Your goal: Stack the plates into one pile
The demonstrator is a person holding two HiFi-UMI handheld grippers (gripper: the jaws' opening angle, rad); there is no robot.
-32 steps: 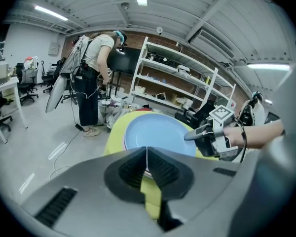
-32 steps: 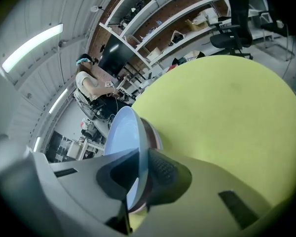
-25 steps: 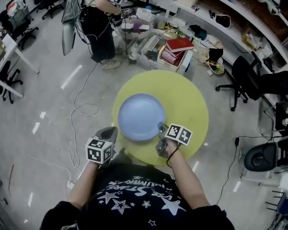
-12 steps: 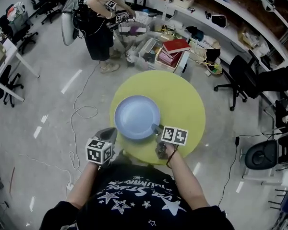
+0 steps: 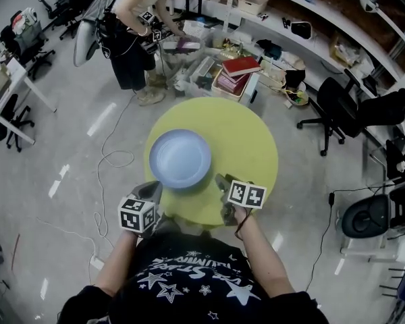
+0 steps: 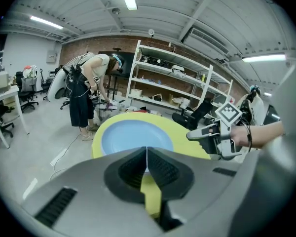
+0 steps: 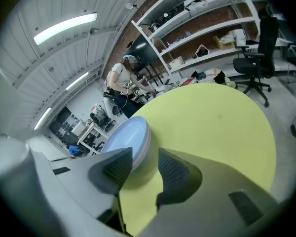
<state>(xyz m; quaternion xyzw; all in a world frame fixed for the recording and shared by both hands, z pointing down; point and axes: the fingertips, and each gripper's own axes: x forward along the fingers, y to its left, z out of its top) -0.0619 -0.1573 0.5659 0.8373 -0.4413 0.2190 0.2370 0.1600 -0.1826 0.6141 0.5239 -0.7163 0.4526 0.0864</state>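
A pile of pale blue plates (image 5: 180, 158) sits on the left half of the round yellow table (image 5: 246, 140). My right gripper (image 5: 221, 180) hovers just off the pile's near right rim. Its jaws have just been opening and stand open, with nothing between them. In the right gripper view the plates (image 7: 129, 137) lie beyond the left jaw, apart from the right gripper (image 7: 145, 166). My left gripper (image 5: 150, 190) is at the table's near left edge, shut on nothing. In the left gripper view the left gripper (image 6: 147, 158) points at the plates (image 6: 135, 137).
A person (image 5: 131, 36) bends over bins and books (image 5: 239, 69) behind the table. White shelves (image 5: 310, 19) run along the back right. An office chair (image 5: 344, 106) stands to the right. A cable (image 5: 111, 159) lies on the floor at the left.
My right gripper has let go of the plate rim, opened and drawn back toward me. The left gripper has also pulled back a little. The plates stay on the table.
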